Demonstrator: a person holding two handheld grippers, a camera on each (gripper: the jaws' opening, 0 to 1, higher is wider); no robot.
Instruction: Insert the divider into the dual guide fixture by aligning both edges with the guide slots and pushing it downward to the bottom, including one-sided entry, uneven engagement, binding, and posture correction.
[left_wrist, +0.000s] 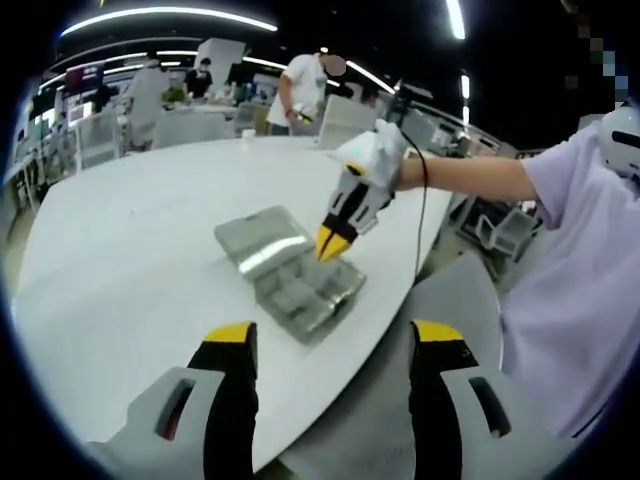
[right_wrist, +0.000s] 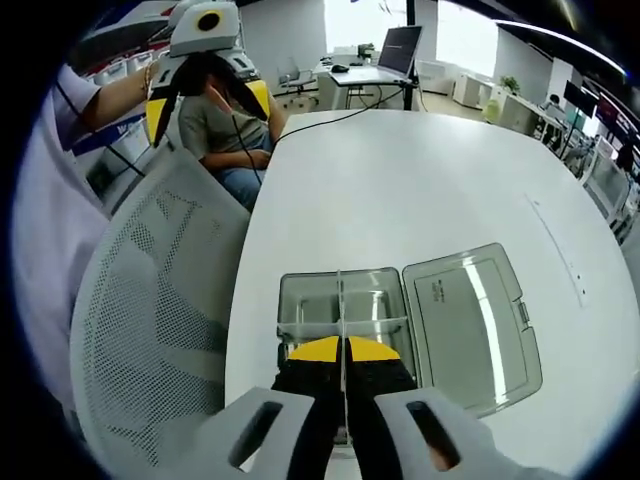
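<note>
— Where is the divider (right_wrist: 341, 300)?
— Lower centre of the right gripper view, standing thin and upright in the clear box (right_wrist: 345, 312), pinched by the right gripper (right_wrist: 343, 352).
— And the left gripper (left_wrist: 337, 338)?
— Jaws spread wide at bottom frame, above the white table (left_wrist: 130, 250).

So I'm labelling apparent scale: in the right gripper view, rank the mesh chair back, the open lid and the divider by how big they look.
1. Mesh chair back, though nearness inflates it.
2. Open lid.
3. Divider, a thin edge-on strip held by the right gripper.
</note>
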